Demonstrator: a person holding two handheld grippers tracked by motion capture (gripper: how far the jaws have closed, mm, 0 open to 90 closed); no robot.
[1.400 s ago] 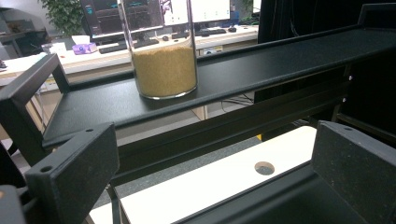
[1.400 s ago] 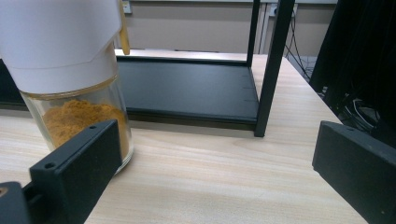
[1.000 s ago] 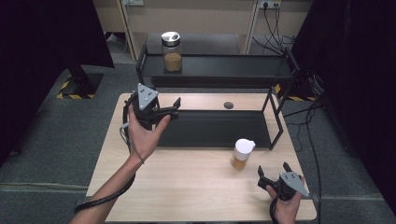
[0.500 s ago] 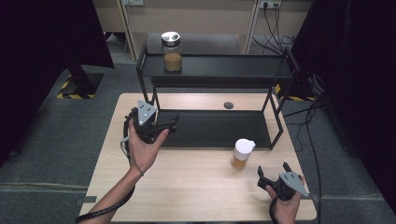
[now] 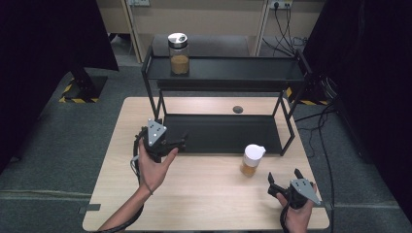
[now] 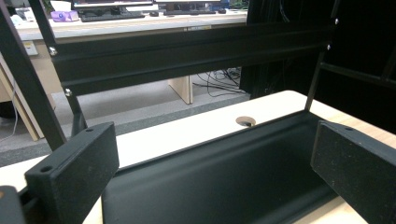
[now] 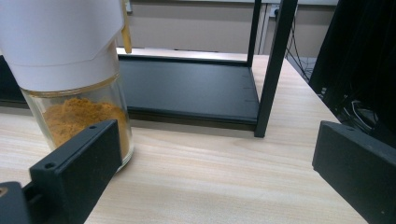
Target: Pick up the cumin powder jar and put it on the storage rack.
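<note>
Right gripper [image 5: 283,183] of mine hovers low at the table's [image 5: 209,204] near edge, jaws wide and empty, with the white-capped spice jar [image 5: 252,160] just ahead to its left. Left gripper [image 5: 170,144], also wide, faces the rack's lower tray [image 5: 228,138]. I judge this the approach: next I must centre the jar between the right jaws.

One fixed overhead view, two riding views low at the table.

High view: set above the near edge, facing forward and down, taking in the whole table [image 5: 204,204], the black rack [image 5: 223,73] and floor beyond. Left gripper view: low and close at the rack's lower tray [image 6: 224,177], facing far and right, under the upper shelf. Right gripper view: near the tabletop, facing far-left, very close to the white-capped jar [image 7: 70,79]. Shared by all three: the lower tray and wooden tabletop.
</note>
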